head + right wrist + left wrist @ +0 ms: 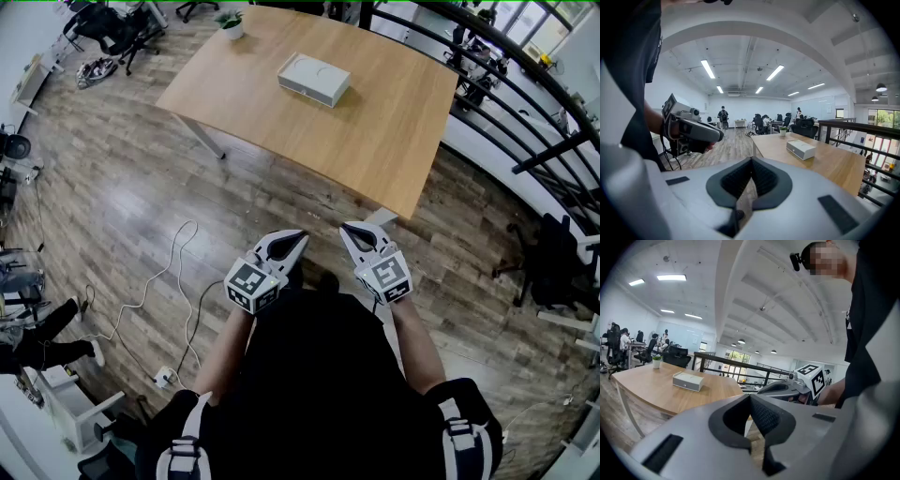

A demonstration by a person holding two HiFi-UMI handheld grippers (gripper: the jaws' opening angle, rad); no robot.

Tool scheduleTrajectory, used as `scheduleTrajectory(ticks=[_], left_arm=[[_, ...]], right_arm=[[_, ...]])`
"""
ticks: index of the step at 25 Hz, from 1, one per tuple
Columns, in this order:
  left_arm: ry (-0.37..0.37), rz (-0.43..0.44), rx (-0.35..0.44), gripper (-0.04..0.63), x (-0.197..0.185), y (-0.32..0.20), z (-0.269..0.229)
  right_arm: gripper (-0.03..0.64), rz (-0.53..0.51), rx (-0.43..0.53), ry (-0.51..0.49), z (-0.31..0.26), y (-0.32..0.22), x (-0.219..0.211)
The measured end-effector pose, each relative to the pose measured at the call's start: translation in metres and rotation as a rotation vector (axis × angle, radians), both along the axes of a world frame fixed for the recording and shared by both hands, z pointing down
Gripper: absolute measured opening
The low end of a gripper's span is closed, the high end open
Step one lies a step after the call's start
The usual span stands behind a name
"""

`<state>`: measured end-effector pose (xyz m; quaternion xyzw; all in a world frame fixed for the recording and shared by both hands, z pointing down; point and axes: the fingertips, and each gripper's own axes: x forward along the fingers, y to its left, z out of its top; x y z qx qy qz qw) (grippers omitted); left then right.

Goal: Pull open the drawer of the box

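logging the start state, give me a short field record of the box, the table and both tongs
box: white, lying on the table, no drawer seen pulled out
table: wooden, ahead of the person
left tongs: shut, empty, in the air short of the table
right tongs: shut, empty, beside the left
plant: small pot at the table's far corner
task: not yet begun

Smooth matt box [314, 79], wood-grain table [394, 131]

Unable to make out drawer front or handle on box [314, 79]: too small in every view. Near part of worktop [647, 385] hidden behind left tool [750, 399] and right tool [751, 161].
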<state>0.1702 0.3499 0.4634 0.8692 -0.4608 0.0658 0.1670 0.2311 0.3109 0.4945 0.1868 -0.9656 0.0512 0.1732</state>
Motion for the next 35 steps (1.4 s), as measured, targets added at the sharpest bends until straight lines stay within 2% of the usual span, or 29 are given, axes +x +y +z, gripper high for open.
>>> scheduleTrajectory(ticks=[16, 22, 35], left_arm=[[-0.019, -0.034, 0.012, 0.021, -0.027, 0.006, -0.007], [-0.002, -0.050, 0.006, 0.021, -0.047, 0.009, -0.003], [0.021, -0.011, 0.012, 0.021, -0.103, -0.037, -0.005]], right_arm=[[0.025, -0.040, 0.004, 0.001, -0.005, 0.004, -0.023], [0.025, -0.049, 0.013, -0.012, -0.009, 0.004, -0.039], [0.025, 0.031, 0.018, 0.043, -0.004, -0.036, -0.082]])
